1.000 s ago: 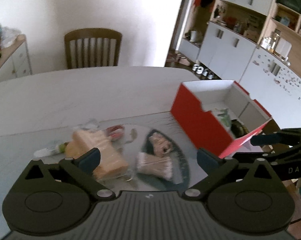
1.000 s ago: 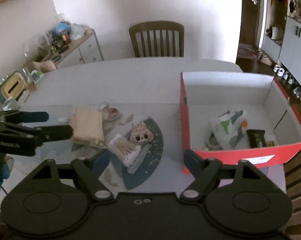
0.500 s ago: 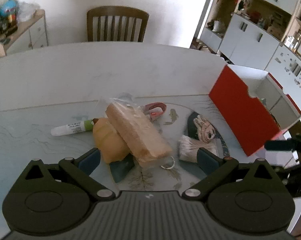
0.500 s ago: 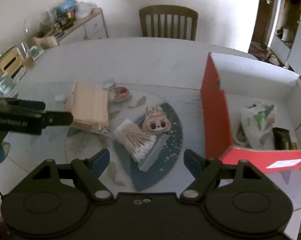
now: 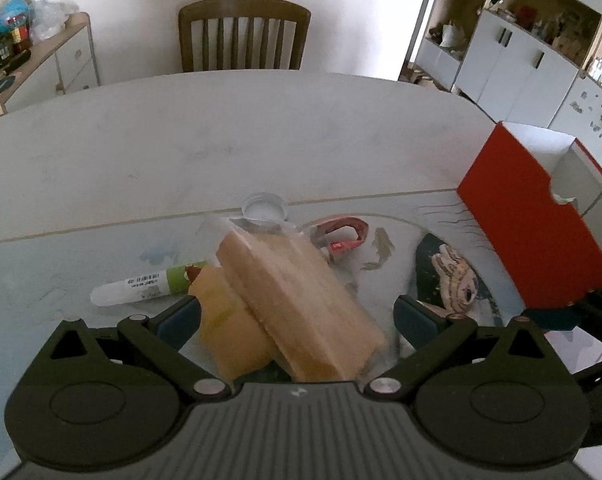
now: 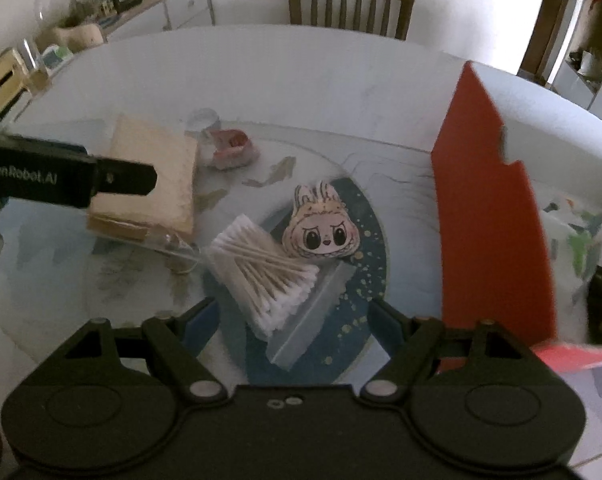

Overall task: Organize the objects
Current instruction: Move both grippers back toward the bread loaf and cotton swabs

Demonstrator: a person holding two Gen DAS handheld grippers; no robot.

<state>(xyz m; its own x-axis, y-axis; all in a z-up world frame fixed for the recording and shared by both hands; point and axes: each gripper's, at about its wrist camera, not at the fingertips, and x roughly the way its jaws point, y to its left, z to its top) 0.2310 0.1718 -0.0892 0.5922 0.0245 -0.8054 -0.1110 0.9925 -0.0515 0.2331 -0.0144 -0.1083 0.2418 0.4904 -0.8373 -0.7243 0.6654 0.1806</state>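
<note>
Left gripper [image 5: 295, 316] spread | right gripper [image 6: 293, 318] spread | one red box [image 6: 489, 216] | one chair [image 5: 243, 34]

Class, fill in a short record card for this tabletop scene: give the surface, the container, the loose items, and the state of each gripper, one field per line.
surface: pale table
container: red box, open top, some items already inside
loose items: bagged tan stack, cotton swabs, cartoon bunny face, white tube, bottle cap
left gripper: open, jaws either side of the tan stack
right gripper: open, over the swabs
</note>
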